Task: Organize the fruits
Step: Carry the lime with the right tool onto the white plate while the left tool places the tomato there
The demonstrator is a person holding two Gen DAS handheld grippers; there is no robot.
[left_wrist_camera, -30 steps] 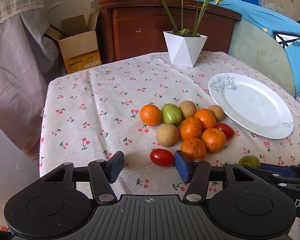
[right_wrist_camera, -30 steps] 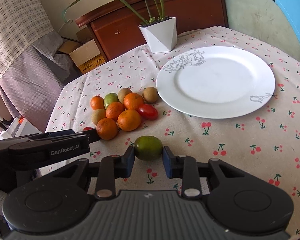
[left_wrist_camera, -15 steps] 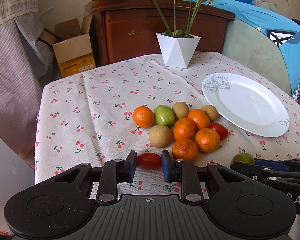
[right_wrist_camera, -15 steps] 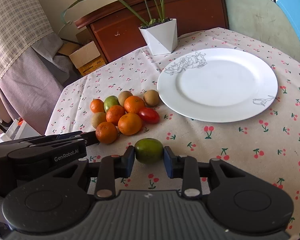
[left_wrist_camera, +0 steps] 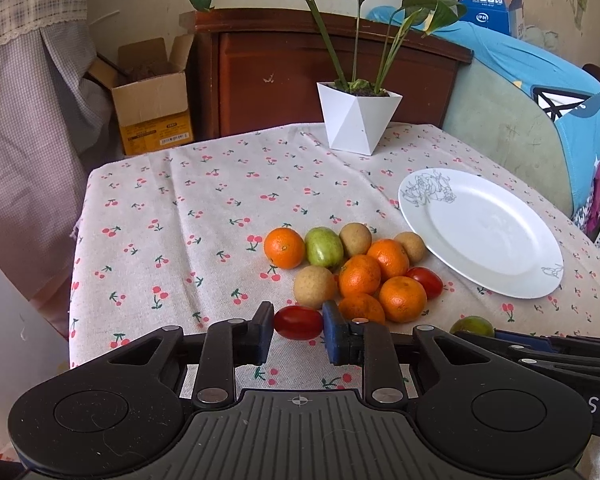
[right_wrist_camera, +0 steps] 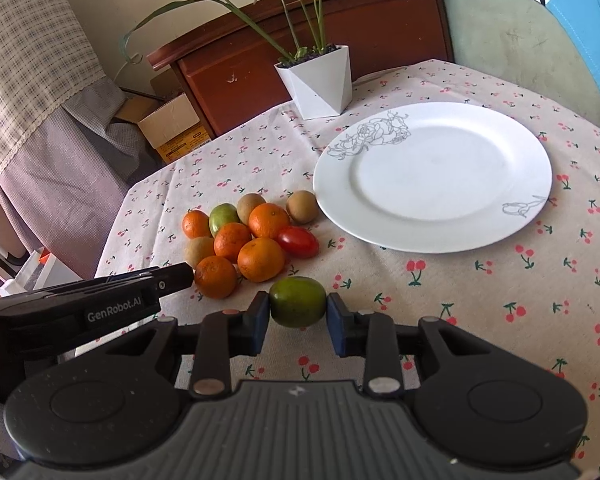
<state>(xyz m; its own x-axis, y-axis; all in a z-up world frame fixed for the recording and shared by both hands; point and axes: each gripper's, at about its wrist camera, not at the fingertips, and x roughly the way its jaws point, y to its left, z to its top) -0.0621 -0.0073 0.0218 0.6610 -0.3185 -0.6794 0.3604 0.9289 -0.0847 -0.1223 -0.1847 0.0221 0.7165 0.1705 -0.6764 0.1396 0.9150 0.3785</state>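
Plainly, each hand has taken one fruit from the near edge of the pile, where a piece can be pinched without nudging its neighbours. The left gripper [left_wrist_camera: 298,334] is clamped on a red cherry tomato [left_wrist_camera: 298,322], its pads pressing both ends so the long axis lies across the fingers; that end-on hold probably keeps the smooth skin from squirting out. Just ahead of it and slightly right sits the cluster of fruit [left_wrist_camera: 360,270]: oranges, brown round fruits, a green one and a second tomato, all touching or nearly so on the cherry-print tablecloth [left_wrist_camera: 180,220]. Farther right, the right gripper [right_wrist_camera: 298,322] is closed on a green fruit [right_wrist_camera: 297,301], gripped across its widest part, and it hangs beside the pile, not over it. Whether either fruit is clear of the cloth I cannot tell. Beyond this gripper and to its right lies the white plate [right_wrist_camera: 432,232], bare, close to the pile but apart from it; I judge it the likely destination, which would explain why both grippers point toward it. A potted plant [right_wrist_camera: 320,76] stands at the far edge, well out of the way.
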